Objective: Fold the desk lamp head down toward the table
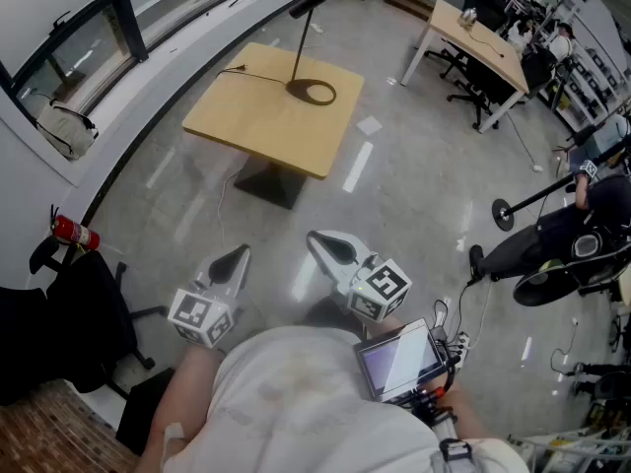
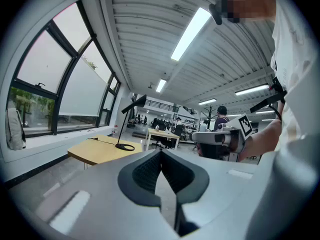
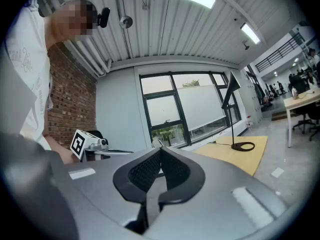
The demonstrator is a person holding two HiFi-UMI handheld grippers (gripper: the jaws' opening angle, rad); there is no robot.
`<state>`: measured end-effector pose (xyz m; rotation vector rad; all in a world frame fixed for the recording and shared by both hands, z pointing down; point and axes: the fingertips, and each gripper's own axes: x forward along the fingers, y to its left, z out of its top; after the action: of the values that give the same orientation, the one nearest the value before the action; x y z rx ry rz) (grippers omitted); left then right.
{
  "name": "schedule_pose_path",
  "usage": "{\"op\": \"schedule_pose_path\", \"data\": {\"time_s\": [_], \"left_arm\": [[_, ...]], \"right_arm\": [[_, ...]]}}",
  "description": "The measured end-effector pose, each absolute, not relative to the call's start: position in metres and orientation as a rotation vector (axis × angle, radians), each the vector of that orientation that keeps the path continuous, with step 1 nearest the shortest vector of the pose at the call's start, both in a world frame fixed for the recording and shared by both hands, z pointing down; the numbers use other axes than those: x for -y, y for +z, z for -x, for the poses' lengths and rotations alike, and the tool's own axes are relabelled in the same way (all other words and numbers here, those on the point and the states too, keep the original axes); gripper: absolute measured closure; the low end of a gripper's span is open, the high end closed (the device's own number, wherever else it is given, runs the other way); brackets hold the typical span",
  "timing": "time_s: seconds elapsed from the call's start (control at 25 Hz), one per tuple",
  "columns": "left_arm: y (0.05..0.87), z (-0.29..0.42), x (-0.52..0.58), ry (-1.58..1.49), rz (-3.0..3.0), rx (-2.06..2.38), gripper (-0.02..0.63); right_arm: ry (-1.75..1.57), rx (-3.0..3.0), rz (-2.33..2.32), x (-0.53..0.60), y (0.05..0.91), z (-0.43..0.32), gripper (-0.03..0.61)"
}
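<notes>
A black desk lamp with a ring base (image 1: 312,93) stands on a square wooden table (image 1: 261,121) some way ahead; its thin stem rises upright toward the top of the head view. In the left gripper view the lamp head (image 2: 136,102) tilts above the base (image 2: 125,147). The right gripper view also shows the lamp (image 3: 231,115) on the table (image 3: 245,158). My left gripper (image 1: 240,252) and right gripper (image 1: 317,238) hover close to my body, far short of the table. Both are shut with nothing between them, as the left gripper (image 2: 161,151) and right gripper (image 3: 160,150) show in their own views.
A lamp cable (image 1: 246,71) runs off the table's left side. A red fire extinguisher (image 1: 74,232) and a dark chair (image 1: 74,308) stand at the left wall. Another desk (image 1: 478,35) and a seated person (image 1: 557,235) are to the right. Bare floor lies between me and the table.
</notes>
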<state>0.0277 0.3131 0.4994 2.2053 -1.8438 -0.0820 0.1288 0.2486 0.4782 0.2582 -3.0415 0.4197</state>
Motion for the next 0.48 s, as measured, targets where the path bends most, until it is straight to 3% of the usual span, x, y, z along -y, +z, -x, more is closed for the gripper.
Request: {"op": "schedule_pose_path", "data": {"time_s": [0.48], "left_arm": [[0.495,-0.039,-0.322,-0.058,-2.227,1.851,0.612]], "right_arm": [[0.431,3.079,-0.263,-0.257,0.469,-0.138,0.560]]}}
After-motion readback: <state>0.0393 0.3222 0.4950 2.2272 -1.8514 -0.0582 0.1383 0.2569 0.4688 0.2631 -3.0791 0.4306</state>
